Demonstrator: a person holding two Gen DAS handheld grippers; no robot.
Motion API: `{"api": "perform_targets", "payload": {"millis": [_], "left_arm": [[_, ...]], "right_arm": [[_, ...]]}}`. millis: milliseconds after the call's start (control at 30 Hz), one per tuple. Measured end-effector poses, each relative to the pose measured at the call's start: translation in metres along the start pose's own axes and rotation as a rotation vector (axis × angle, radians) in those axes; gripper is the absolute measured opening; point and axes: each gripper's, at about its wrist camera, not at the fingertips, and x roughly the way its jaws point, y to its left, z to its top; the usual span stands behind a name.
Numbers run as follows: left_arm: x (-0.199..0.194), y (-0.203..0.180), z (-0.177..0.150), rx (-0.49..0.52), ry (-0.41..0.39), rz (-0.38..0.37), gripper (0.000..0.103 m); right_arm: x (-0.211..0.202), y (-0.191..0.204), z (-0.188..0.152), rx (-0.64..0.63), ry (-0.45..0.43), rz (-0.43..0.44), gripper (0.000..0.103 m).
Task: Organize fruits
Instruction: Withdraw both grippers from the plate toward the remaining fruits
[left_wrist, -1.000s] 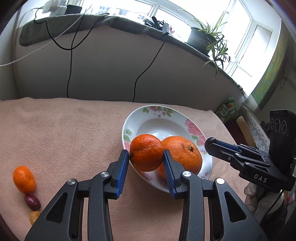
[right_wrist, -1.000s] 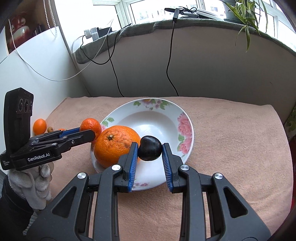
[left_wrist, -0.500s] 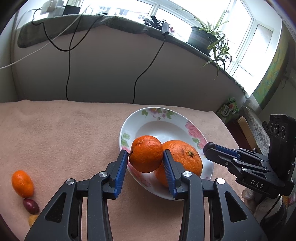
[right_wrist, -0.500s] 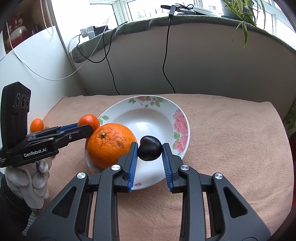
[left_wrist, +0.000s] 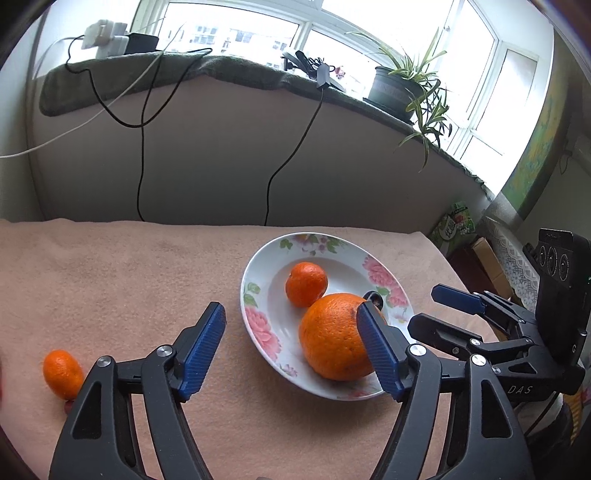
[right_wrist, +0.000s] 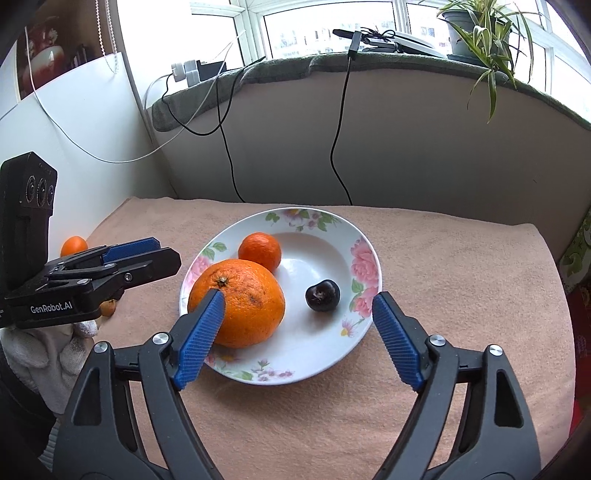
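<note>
Peach cloth (right_wrist: 443, 258) bare around the plate (right_wrist: 364, 240); left gripper (left_wrist: 291, 343) and right gripper (right_wrist: 299, 332) jaws just sprung apart, empty.

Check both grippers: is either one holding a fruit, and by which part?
Nothing is held. Left gripper and right gripper have just opened, jaws empty.

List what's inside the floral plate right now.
The floral plate holds three fruits: a large orange, a small mandarin touching it behind, and a dark plum lying apart. Anything under the orange is hidden.
</note>
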Motion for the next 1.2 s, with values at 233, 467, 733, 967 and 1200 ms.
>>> {"api": "perform_targets", "payload": {"millis": [233,467,733,967,1200], "left_arm": [[-0.005,-0.008,0.000,0.030,-0.013,0.028,0.081],[-0.018,-0.013,0.000,0.049,-0.039,0.042,0.081],[-0.038,-0.015,-0.003,0.059,-0.074,0.060,0.081],[-0.069,-0.003,-0.010,0.056,-0.111,0.096,0.081],[-0.104,0.023,-0.021,0.039,-0.140,0.160,0.081]], "right_arm": [[-0.006,0.008,0.003,-0.021,-0.017,-0.017,0.094],[-0.011,0.012,0.005,-0.025,-0.024,-0.025,0.094],[-0.018,0.023,0.008,-0.038,-0.039,-0.020,0.094],[-0.024,0.041,0.009,-0.049,-0.047,0.021,0.094],[-0.022,0.064,0.009,-0.060,-0.041,0.084,0.094]]}}
